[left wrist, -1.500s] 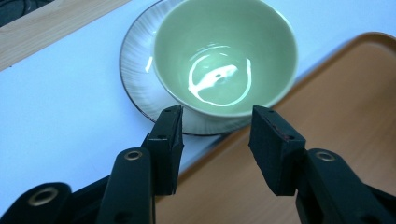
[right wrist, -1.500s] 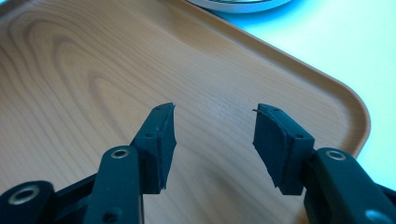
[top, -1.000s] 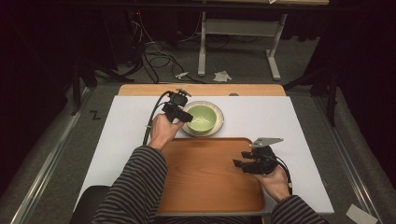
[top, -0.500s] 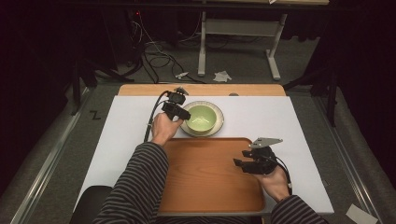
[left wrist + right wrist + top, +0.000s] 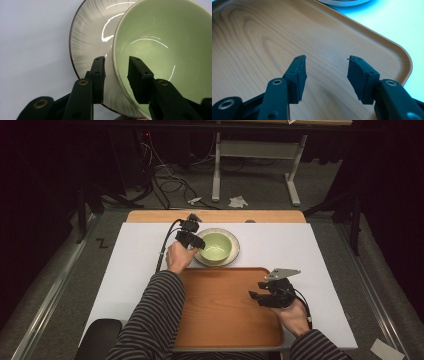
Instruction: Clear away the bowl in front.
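- Dark workshop floor with tangled cables and a metal stand surrounds a white-topped table (image 5: 130,270) with a wooden far edge, seen from the high view.
- On the left, a hand in a striped sleeve holds the left claw (image 5: 196,243) at the near-left rim of a pale green ceramic bowl (image 5: 218,246), which sits on a round grey plate with a dark rim (image 5: 235,254) near the middle of the table's far half.
- Seen from the left gripper view, the left claw (image 5: 116,75) straddles the bowl (image 5: 170,50) wall, one jaw inside the bowl and one outside over the plate (image 5: 87,42); the jaws have just been closing, and a narrow gap remains at the outer jaw, so no firm grip shows yet.
- Just in front of the plate lies a rectangular brown wooden tray (image 5: 220,315) with rounded corners.
- On the right, the right claw (image 5: 257,296) hangs over the tray's right part, jaws pointing left.
- From the right gripper view, the right claw (image 5: 327,72) stands wide apart above the tray (image 5: 257,37), nothing between its jaws.
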`<state>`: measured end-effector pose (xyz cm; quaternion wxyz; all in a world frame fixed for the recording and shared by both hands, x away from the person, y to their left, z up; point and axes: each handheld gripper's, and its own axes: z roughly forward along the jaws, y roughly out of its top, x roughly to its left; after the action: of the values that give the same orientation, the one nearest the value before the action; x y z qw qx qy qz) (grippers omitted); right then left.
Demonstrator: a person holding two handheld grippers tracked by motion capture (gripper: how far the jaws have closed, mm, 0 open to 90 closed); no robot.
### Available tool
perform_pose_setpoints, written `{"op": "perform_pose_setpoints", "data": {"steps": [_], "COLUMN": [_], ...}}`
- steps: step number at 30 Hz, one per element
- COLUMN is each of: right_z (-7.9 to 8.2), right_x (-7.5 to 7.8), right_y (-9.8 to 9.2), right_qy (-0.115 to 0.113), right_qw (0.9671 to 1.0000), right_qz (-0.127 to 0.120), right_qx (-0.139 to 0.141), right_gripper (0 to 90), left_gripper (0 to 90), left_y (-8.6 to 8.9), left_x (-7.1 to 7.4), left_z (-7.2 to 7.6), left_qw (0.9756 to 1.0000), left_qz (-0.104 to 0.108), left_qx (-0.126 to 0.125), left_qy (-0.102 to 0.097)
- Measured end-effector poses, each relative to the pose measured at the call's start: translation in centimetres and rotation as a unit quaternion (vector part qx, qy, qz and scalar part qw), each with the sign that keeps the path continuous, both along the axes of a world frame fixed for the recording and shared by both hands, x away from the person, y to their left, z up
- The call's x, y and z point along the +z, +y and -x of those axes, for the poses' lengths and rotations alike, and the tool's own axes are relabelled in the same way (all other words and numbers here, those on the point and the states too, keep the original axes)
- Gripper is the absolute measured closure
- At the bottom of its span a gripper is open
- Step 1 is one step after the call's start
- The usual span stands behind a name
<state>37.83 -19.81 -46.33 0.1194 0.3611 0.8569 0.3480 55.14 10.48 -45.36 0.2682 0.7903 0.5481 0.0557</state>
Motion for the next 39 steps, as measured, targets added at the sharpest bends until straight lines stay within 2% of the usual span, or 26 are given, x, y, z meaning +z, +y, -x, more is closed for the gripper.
{"op": "perform_pose_setpoints", "data": {"steps": [3,5,13,17,20,27,34,39], "right_z": [-0.1,-0.2,-0.1,0.2,0.3,0.3,0.8,0.9], "right_x": [0.1,0.2,0.0,0.2,0.3,0.2,-0.2,-0.2], "right_y": [-0.3,-0.4,-0.1,0.2,0.3,0.4,1.6,1.6], "right_qy": [-0.002,0.0,0.003,-0.016,-0.021,-0.025,-0.035,-0.034], "right_qw": [1.0,0.9999,1.0,0.9998,0.9997,0.9996,0.9982,0.9982], "right_qz": [-0.004,-0.007,0.001,0.01,0.009,0.012,0.04,0.039], "right_qx": [-0.006,-0.011,-0.004,-0.001,0.002,0.003,0.027,0.029], "right_gripper": [51.3,51.3,51.3,51.7,51.8,51.7,51.7,51.7], "left_gripper": [69.2,71.0,75.7,78.1,79.6,81.4,83.0,84.2], "left_y": [-0.1,-0.1,-0.3,-0.3,-0.3,-0.2,-0.2,-0.2], "left_x": [-0.3,-0.5,-0.7,-0.8,-0.9,-1.0,-1.0,-1.0], "left_z": [-0.1,-0.2,-0.4,-0.6,-0.8,-1.0,-1.1,-1.2], "left_qw": [0.9999,0.9999,0.9997,0.9994,0.9991,0.9989,0.9988,0.9984], "left_qz": [-0.005,0.001,0.005,0.008,0.011,0.011,0.013,0.021], "left_qx": [-0.007,-0.007,-0.004,0.008,0.017,0.027,0.03,0.036], "left_qy": [0.006,0.01,0.022,0.032,0.036,0.035,0.037,0.037]}}
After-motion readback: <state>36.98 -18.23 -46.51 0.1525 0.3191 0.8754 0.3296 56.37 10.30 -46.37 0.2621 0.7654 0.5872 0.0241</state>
